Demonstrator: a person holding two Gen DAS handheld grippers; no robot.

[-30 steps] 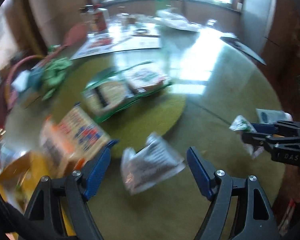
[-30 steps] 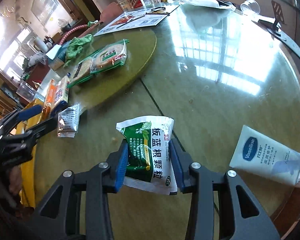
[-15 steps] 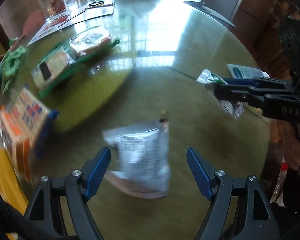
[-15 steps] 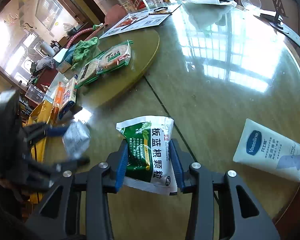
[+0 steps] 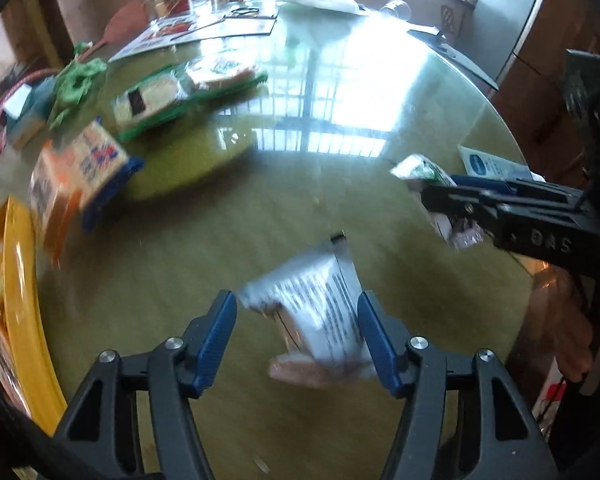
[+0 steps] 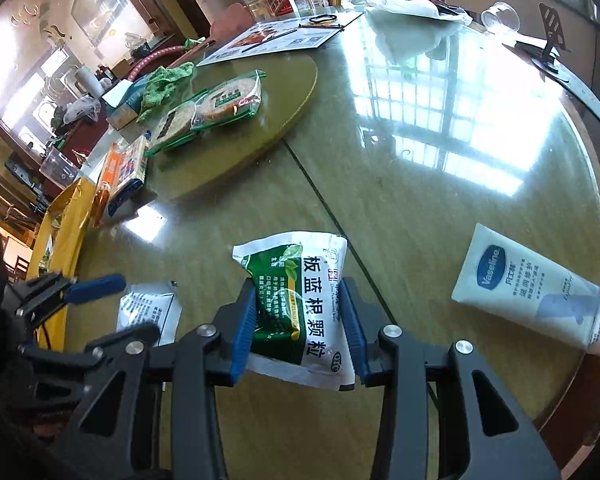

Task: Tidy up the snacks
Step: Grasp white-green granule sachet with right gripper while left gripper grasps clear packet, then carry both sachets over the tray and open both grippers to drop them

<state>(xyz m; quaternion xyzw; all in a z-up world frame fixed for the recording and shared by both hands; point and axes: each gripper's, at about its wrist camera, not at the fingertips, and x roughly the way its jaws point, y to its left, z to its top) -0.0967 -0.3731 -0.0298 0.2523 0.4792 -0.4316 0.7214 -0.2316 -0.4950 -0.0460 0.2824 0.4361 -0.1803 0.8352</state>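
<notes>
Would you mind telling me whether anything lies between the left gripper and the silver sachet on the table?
Nothing visible does. The silver sachet already lies between the left gripper's blue fingers, whose jaws have just been closing. The right gripper, clamped on the green packet, stays off to the side.

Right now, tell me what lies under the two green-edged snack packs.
The green-edged snack packs rest on the round olive turntable, itself on the glass tabletop. Anything directly beneath the packs is covered.
</notes>
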